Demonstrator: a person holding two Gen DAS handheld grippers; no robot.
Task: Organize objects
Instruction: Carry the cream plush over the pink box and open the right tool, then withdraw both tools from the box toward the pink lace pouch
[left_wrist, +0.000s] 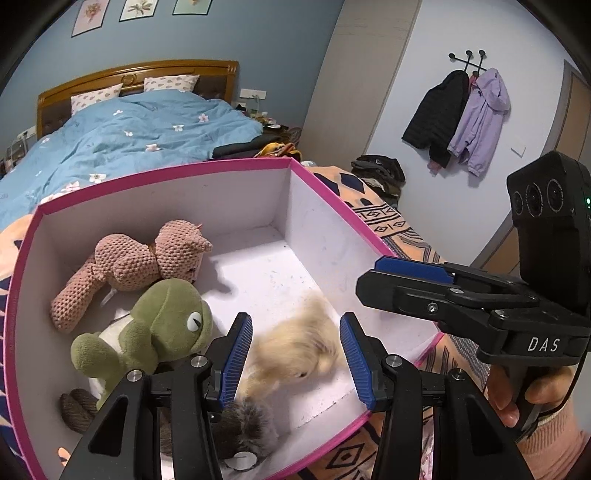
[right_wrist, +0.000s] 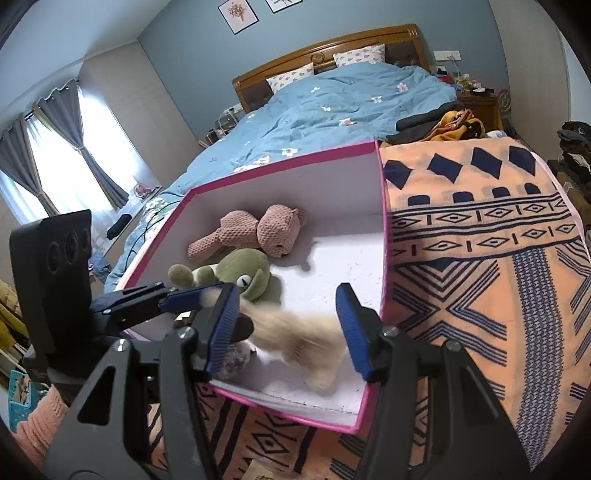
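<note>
A pink-rimmed white box (left_wrist: 306, 229) (right_wrist: 384, 236) stands on an orange patterned blanket. Inside lie a pink knitted bear (left_wrist: 147, 258) (right_wrist: 258, 232), a green frog plush (left_wrist: 162, 328) (right_wrist: 243, 271), a dark grey furry toy (left_wrist: 240, 432) (right_wrist: 236, 360) and a blurred cream fluffy toy (left_wrist: 299, 350) (right_wrist: 306, 339). My left gripper (left_wrist: 297, 363) is open above the cream toy, apart from it. My right gripper (right_wrist: 286, 332) is open over the box's near edge, with the cream toy blurred between and below its fingers. The right gripper shows in the left wrist view (left_wrist: 406, 280).
The orange and navy patterned blanket (right_wrist: 480, 258) covers the surface around the box. A bed with a blue floral duvet (left_wrist: 129, 136) (right_wrist: 332, 107) lies behind. Jackets (left_wrist: 461, 118) hang on a wall rack. Clothes (right_wrist: 443, 125) are piled at the bed's corner.
</note>
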